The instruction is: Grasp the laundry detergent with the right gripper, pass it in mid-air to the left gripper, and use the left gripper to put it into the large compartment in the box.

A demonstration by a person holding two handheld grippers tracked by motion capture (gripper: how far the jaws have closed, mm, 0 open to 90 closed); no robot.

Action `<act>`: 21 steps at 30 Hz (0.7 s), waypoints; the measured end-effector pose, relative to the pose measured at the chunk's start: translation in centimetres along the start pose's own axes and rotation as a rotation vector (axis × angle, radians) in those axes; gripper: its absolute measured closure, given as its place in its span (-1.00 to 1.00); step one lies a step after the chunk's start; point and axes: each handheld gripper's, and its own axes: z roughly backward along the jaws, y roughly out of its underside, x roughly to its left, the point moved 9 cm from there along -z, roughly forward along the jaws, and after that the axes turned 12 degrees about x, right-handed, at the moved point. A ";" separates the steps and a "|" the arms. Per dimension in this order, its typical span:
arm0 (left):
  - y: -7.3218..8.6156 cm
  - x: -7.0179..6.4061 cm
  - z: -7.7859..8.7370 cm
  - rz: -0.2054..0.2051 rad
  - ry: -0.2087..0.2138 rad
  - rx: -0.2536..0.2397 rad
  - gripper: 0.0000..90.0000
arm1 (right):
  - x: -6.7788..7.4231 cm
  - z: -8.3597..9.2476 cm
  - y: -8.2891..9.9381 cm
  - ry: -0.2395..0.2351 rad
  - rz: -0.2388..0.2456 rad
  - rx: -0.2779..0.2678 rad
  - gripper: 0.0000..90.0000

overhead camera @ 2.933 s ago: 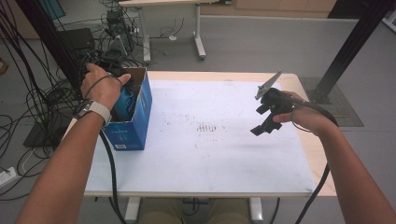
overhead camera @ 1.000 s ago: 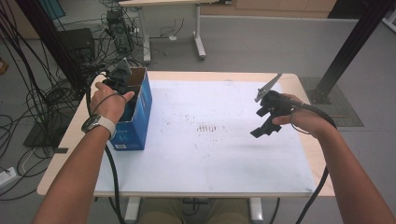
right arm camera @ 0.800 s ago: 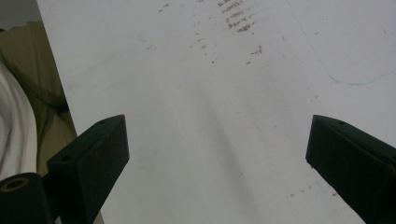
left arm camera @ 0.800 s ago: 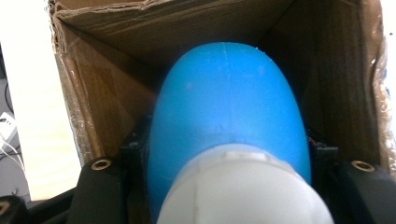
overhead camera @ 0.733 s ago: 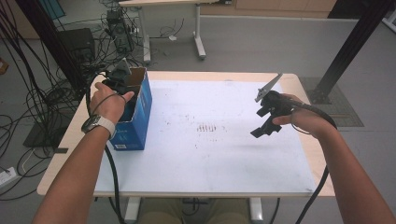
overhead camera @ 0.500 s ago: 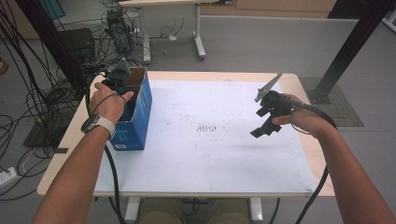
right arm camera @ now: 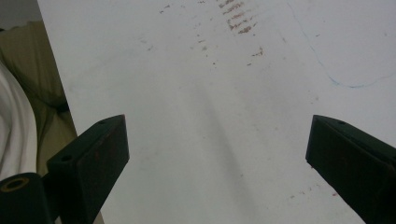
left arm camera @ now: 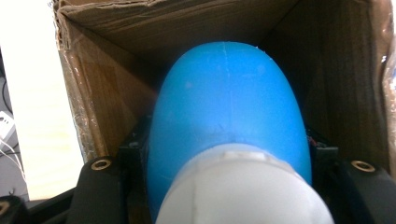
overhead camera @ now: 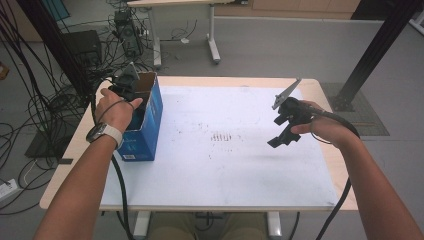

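I had the left gripper [overhead camera: 131, 89] down in the mouth of the blue cardboard box [overhead camera: 148, 131], which stood at the left edge of the white table [overhead camera: 235, 165], and everything I judged went by that box. The blue bottle with its white cap [left arm camera: 229, 140] sat between the jaws, cap end toward the camera and the rounded blue body pointing deeper into the box, close to the brown inner walls on both sides. The jaws were clamped on the bottle's flanks, closed about as far as the bottle let them go. To do this step well, I reckoned I should keep the bottle centred between the walls, move it straight along the box's opening without scraping the torn rim, and not loosen the grip until the bottle was either clear of the box or resting on its floor. The right gripper [overhead camera: 286, 131] hung well to the right of the box, above bare table, its jaws spread wide with nothing between them and touching nothing; I meant to leave it there, out of the way.
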 end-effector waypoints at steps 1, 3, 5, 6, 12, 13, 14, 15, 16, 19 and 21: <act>0.0 0.0 0.0 -0.001 0.000 0.000 -0.16 | 0.0 0.0 0.0 0.000 0.000 0.001 -0.87; 0.0 0.0 0.0 0.000 0.001 0.000 -0.16 | 0.0 0.0 0.0 0.001 -0.002 0.000 -0.87; 0.0 0.0 0.0 0.000 0.001 0.001 -0.16 | 0.0 0.1 0.0 0.002 0.000 0.001 -0.87; 0.0 0.0 0.0 -0.001 -0.001 0.000 -0.16 | 0.0 0.1 0.0 0.002 0.000 0.002 -0.87; 0.0 0.1 0.0 -0.001 0.001 -0.001 -0.16 | 0.0 0.1 -0.1 0.001 -0.001 0.000 -0.87; 0.0 0.1 0.0 -0.001 0.001 -0.001 -0.16 | 0.0 0.1 -0.1 0.002 0.000 0.001 -0.87; 0.0 0.1 0.0 -0.001 0.001 0.000 -0.16 | 0.0 0.1 -0.1 0.002 0.001 -0.001 -0.87; 0.0 0.1 0.0 0.000 0.001 0.001 -0.16 | 0.0 0.0 -0.1 0.002 0.001 -0.001 -0.87; 0.0 0.1 0.0 -0.001 0.001 0.000 -0.16 | 0.0 0.0 -0.1 0.001 0.002 -0.001 -0.87; 0.1 0.1 0.0 0.001 0.001 0.000 -0.16 | 0.0 0.0 -0.1 0.001 0.001 -0.002 -0.87; 0.1 0.1 0.0 0.001 0.001 0.000 -0.16 | 0.0 0.1 -0.1 0.003 0.004 0.000 -0.87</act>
